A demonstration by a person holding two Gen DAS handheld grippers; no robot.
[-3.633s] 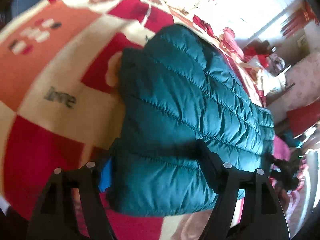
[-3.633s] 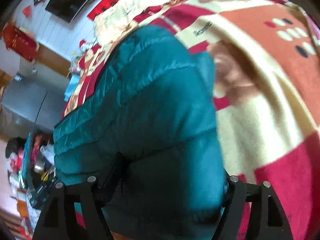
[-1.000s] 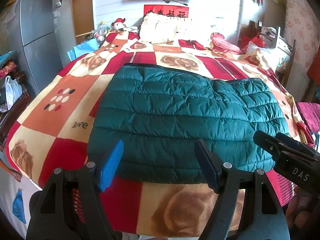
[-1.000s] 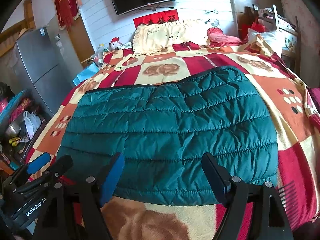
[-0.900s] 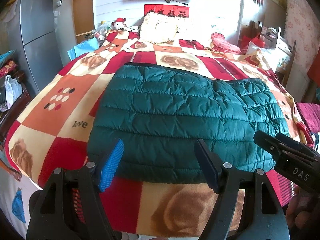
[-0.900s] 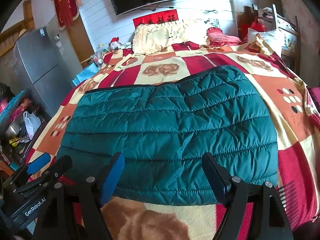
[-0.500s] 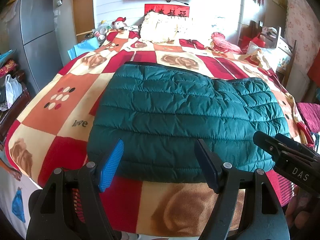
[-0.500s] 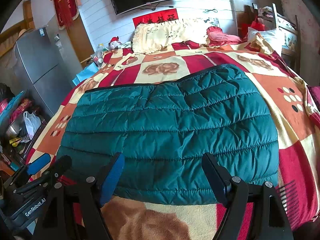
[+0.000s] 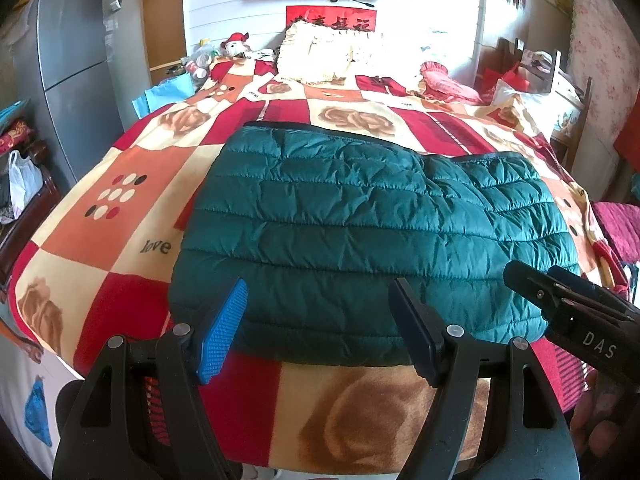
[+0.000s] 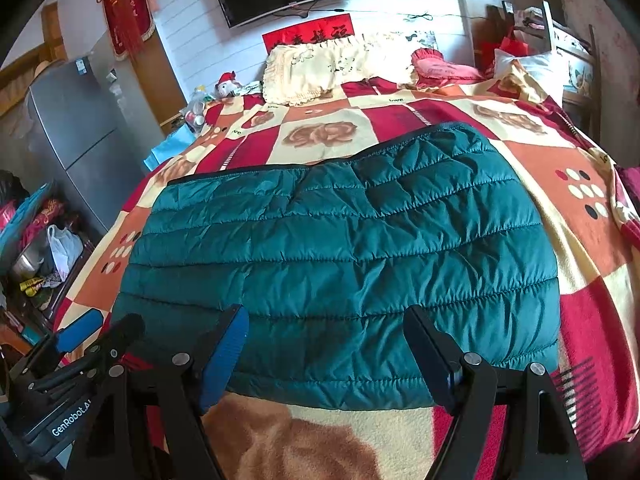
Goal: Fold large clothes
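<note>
A teal quilted down jacket (image 9: 360, 232) lies folded into a flat rectangle on the bed; it also shows in the right wrist view (image 10: 340, 248). My left gripper (image 9: 320, 300) is open and empty, held back above the jacket's near edge. My right gripper (image 10: 326, 328) is open and empty, also above the near edge. The right gripper shows at the right of the left wrist view (image 9: 576, 312), and the left gripper at the lower left of the right wrist view (image 10: 80, 352).
The bed carries a red, orange and cream patchwork blanket (image 9: 100, 208), with cream and pink pillows (image 9: 332, 52) at its head. A grey fridge (image 9: 76, 64) and bags (image 10: 60, 252) stand left of the bed. A chair with clutter (image 10: 560, 48) stands at the right.
Since 3.6 s ago both grippers have let go of the jacket and pulled back from it. Over the last second nothing has visibly moved.
</note>
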